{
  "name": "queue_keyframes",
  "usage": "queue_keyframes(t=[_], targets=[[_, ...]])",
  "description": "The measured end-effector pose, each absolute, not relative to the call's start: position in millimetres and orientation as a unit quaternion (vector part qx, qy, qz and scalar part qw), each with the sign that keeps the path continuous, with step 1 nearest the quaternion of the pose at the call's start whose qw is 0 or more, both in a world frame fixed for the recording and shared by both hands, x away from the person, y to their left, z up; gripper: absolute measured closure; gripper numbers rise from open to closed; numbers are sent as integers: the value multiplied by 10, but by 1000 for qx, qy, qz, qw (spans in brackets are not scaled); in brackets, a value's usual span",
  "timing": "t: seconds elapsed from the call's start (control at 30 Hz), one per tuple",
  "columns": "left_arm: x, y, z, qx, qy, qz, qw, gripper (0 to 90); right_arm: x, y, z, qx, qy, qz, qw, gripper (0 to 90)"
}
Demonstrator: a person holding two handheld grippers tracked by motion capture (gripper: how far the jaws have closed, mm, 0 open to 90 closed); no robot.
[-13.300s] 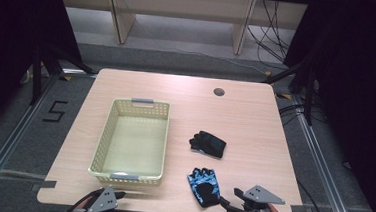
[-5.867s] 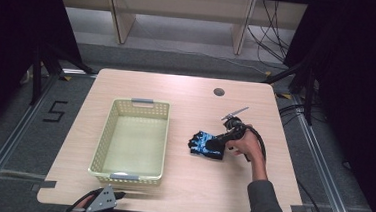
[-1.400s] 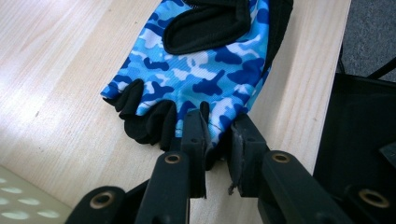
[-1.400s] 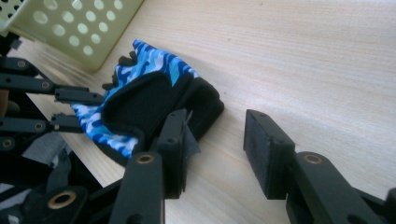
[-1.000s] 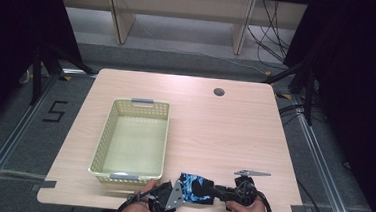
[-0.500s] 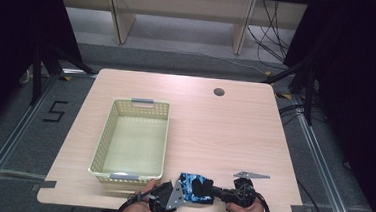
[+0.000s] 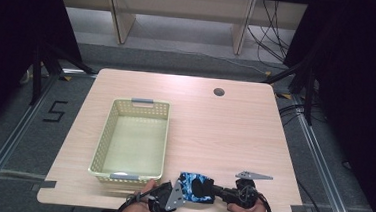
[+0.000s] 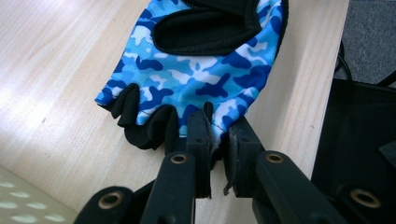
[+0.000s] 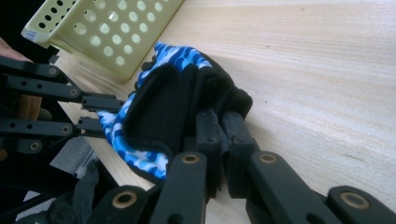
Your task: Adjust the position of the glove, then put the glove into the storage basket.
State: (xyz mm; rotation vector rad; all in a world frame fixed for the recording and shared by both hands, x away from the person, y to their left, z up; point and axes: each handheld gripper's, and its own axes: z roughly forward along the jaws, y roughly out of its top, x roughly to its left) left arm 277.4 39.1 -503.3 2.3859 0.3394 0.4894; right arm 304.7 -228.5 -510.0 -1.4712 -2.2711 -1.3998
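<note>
Where table edges, glove (image 7: 195,187) clamped, left gripper (image 8: 216,154), right gripper (image 9: 220,140)

1. A light wooden table (image 7: 234,134) has a round hole (image 7: 219,92) near its far edge.
2. A pale yellow basket (image 7: 104,136) sits left of centre.
3. A blue camouflage glove (image 7: 195,186) lies at the near edge.

one glove (image 7: 195,187) — one basket (image 7: 104,143) — two grippers — one table (image 7: 224,128)

Black linkage jaws, brass-coloured pivots; grey three-cornered plates (image 7: 254,175).
</note>
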Motion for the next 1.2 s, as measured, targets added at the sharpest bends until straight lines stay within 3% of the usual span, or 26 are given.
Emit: queue_keyframes(t=[0.47,1.2], targets=[[2719,421,-4802,900,136,196,364,809,2972,-2303,-4847,-460,-749,-476,26,875],[2854,914,-4094,881,147,235,382,805,3194,-1827,-3947,-402,-776,-486,1,875]])
